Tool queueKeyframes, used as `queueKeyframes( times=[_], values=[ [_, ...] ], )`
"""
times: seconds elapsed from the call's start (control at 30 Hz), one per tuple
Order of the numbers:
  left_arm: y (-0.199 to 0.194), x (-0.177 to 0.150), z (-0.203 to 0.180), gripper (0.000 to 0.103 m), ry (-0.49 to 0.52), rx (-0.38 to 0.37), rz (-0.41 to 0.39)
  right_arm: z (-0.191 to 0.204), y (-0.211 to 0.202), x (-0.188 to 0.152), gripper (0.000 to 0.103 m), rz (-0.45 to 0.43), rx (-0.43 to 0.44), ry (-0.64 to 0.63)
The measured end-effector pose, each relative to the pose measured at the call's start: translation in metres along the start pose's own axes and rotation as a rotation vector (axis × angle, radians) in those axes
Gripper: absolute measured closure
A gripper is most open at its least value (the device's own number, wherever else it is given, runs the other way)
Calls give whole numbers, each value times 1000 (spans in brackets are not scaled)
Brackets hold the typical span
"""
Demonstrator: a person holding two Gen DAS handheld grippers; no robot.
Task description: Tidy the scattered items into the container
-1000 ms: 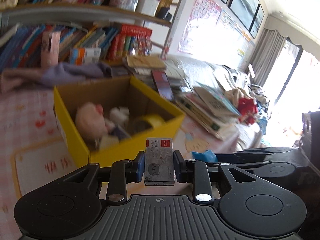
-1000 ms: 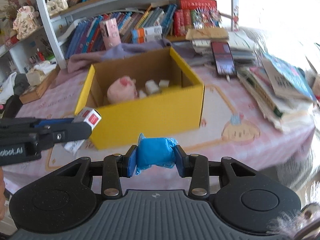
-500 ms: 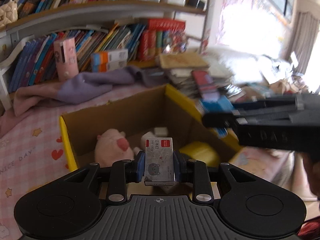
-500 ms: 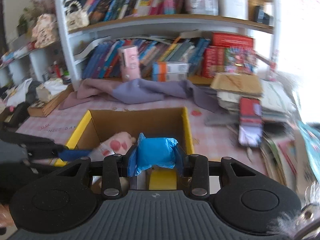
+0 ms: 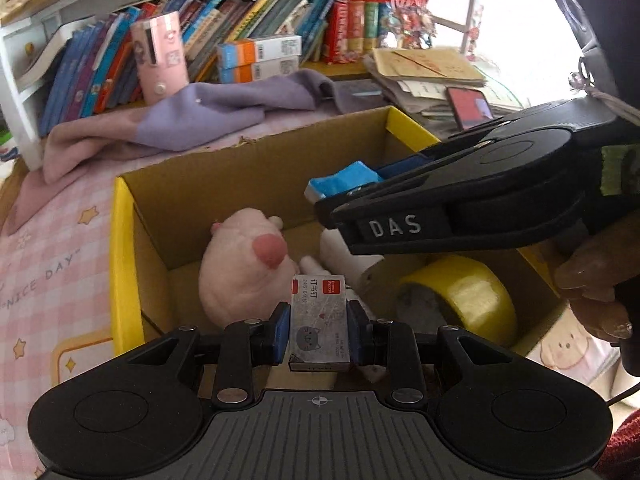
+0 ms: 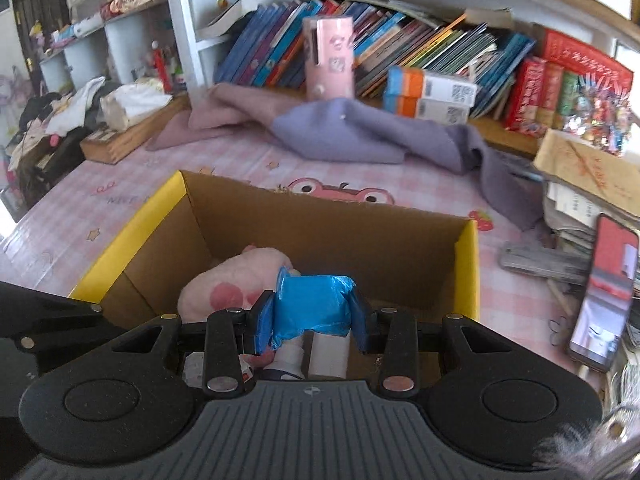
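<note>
A yellow-rimmed cardboard box stands on the pink tablecloth. Inside lie a pink plush toy, a yellow tape roll and small white items. My left gripper is shut on a small grey staple box with a red label, held over the box's near side. My right gripper is shut on a blue wrapped packet, held over the box; it also shows in the left wrist view, reaching in from the right.
A purple cloth lies behind the box. A bookshelf with a pink case lines the back. A phone lies on stacked papers and books to the right. A wooden tray sits far left.
Both grippers have moved forward and over the box's opening, each still holding its item. The right gripper now reaches further across the box in the left wrist view.
</note>
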State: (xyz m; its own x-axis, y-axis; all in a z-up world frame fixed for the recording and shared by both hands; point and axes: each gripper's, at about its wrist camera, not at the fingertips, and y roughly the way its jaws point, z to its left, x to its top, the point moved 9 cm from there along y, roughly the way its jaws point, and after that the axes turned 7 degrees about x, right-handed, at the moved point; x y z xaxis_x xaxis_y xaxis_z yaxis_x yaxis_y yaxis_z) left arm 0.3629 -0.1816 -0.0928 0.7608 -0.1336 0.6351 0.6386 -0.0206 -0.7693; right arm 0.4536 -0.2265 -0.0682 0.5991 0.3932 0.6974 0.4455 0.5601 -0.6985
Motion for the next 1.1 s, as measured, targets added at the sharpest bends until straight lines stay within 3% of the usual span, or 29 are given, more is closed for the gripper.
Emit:
queueKeyframes(
  times=[0.2,0.27,0.33,0.6,0.67,0.9,1.1],
  values=[
    [0,1,-3,70,1,43,-7,1,7,1,64,12,22,-14],
    [-4,4,-3,50,0,65,-28,1,5,2,59,-3,28,-14],
    [-7,7,-3,38,1,84,-45,0,1,3,54,-25,47,-8],
    [-24,10,-8,35,4,94,-88,5,-22,9,54,-97,59,8],
    [-32,11,-7,30,-3,95,-113,9,-32,11,54,-120,54,0],
    [-64,10,-2,29,-2,111,-177,20,-65,15,56,-205,45,-2],
    [-104,-6,20,18,-51,193,-240,28,-90,7,56,-239,29,17]
  ],
)
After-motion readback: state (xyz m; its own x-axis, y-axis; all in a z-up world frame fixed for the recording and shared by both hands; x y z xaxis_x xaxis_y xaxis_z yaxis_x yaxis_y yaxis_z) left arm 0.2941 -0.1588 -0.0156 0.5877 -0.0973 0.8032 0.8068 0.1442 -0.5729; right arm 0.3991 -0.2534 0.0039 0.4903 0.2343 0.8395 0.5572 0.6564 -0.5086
